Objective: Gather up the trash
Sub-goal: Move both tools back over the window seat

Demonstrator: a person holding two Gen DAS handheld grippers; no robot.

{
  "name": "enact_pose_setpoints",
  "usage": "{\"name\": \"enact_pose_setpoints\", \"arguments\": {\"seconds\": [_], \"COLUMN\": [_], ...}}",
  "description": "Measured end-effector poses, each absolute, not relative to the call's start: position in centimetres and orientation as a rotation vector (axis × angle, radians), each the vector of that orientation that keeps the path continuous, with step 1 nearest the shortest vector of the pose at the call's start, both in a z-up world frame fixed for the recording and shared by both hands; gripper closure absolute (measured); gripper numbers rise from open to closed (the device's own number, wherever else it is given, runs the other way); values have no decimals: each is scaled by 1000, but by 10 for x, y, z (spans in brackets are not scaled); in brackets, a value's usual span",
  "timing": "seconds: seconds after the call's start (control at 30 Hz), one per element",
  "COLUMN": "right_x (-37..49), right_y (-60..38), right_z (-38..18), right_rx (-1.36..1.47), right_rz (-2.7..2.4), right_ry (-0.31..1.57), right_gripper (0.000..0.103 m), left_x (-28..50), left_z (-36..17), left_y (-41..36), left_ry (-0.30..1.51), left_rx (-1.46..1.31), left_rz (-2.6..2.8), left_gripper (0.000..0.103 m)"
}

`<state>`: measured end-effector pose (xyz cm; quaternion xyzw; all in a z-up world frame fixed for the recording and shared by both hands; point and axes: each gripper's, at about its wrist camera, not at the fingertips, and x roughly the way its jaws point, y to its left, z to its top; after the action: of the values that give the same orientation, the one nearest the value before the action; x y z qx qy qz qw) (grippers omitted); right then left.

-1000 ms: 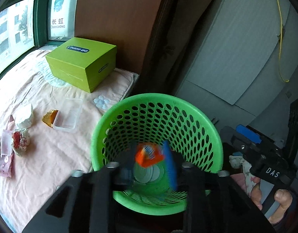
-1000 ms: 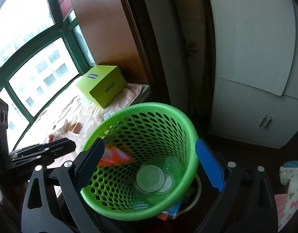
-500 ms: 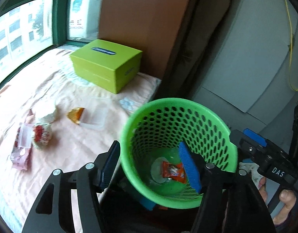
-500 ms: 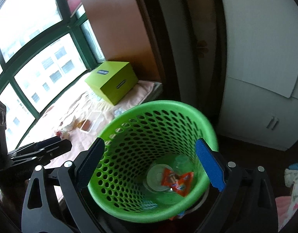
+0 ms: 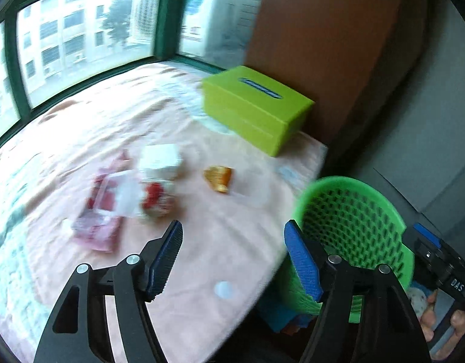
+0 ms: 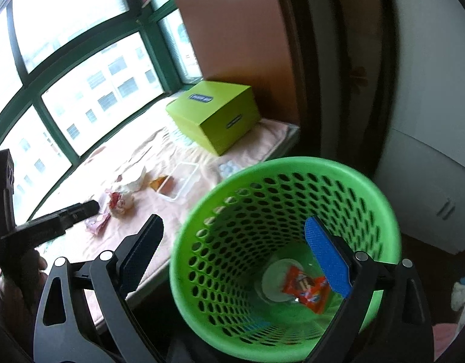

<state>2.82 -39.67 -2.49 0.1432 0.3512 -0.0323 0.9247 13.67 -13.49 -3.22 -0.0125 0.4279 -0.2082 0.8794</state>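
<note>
A green perforated basket stands by the edge of the pink-covered ledge; it also shows in the left wrist view. An orange wrapper and a clear lid lie inside it. My left gripper is open and empty above the ledge. Ahead of it lie a pink packet, a red-and-white wrapper, a white crumpled piece and an orange wrapper. My right gripper is open and empty, its fingers astride the basket's near rim.
A lime-green box stands at the ledge's far end by the brown wall; it also shows in the right wrist view. A clear plastic tray lies near the basket. Windows line the ledge's far side. White cabinets stand on the right.
My left gripper let the orange wrapper drop into the basket, opened, and swung left from over the basket to above the ledge trash. The right gripper shifted slightly and stays open.
</note>
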Motion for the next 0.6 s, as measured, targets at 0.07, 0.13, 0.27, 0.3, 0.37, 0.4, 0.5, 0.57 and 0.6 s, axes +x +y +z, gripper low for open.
{"name": "enact_pose_setpoints", "arguments": {"seconds": [0.07,0.13,0.27,0.3,0.37,0.4,0.5,0.57,0.6], "right_x": [37,46,67,74,86,93,116,131,139], "right_y": [-389,-382,-364,-359,-350,-346,-335,-330,-330], "right_z": [-26,-26,-29,-30,-32,-33,-34,-36,-38], "right_rx": [282,274,253,251,241,238,261,271,288], "right_rz": [-48,-27,11,24,41,46,76,66,63], "right_ry": [728,737,764,773,791,803,839,868,881], "right_gripper": [10,10,10,10,10,10,10,10,10], "left_x": [143,147,155,157,159,159,160,161,162], "left_z": [-33,-34,-36,-37,-39,-40,-42,-44,-44], "left_y": [-116,-99,-67,-61,-50,-46,-36,-32,-30], "left_ry": [893,890,895,898,899,900,902,903,904], "left_rx": [-44,-59,-96,-104,-116,-120,-136,-144,-148], "left_rz": [-393,-356,-291,-279,-257,-250,-237,-234,-233], "left_gripper": [36,36,36,36,36,36,36,36,36]}}
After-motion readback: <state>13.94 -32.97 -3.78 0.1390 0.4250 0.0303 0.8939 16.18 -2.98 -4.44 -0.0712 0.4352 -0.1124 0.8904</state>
